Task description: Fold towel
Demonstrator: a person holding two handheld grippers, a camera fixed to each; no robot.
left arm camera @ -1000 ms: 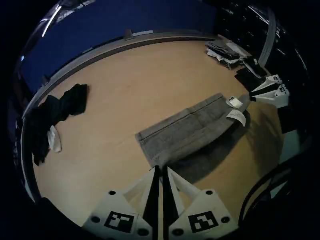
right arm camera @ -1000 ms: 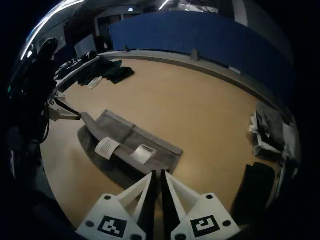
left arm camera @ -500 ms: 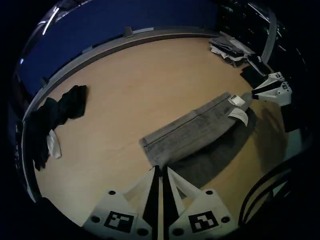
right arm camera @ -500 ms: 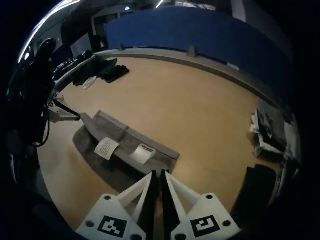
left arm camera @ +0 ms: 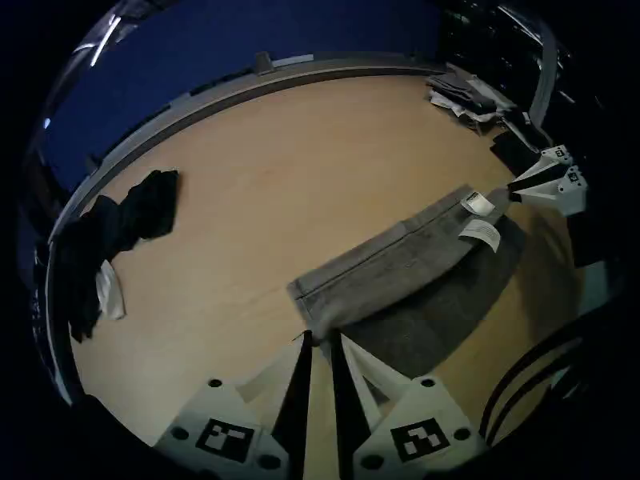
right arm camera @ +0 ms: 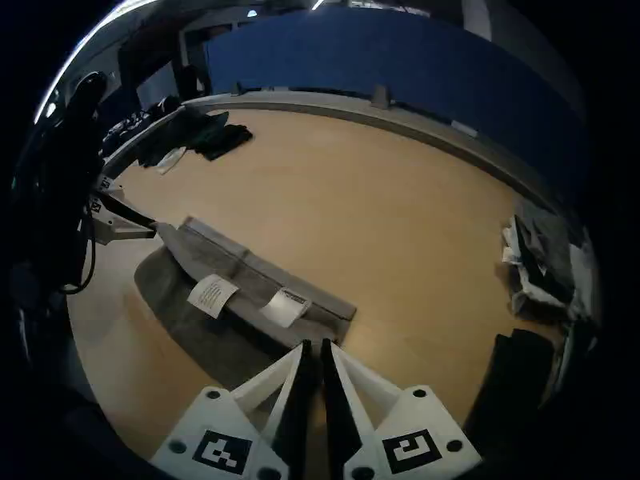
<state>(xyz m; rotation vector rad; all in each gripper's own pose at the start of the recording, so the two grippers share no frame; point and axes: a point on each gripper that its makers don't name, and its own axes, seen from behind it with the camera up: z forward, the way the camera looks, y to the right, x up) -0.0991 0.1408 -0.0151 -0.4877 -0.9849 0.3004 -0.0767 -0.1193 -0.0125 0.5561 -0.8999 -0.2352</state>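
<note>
Towel (left arm camera: 392, 264): grey, folded lengthwise on the tan table (left arm camera: 264, 152) — the lower layer is left showing along the near edge.
Labels (right arm camera: 212, 292): two white tags are seen face-up on the upper layer.
Left gripper (left arm camera: 322, 342): fingers appear slightly parted at one end corner of the towel; whether the cloth is pinched cannot be told.
Right gripper (right arm camera: 316, 346): fingers are clenched on the opposite end corner — the towel is grasped there.
</note>
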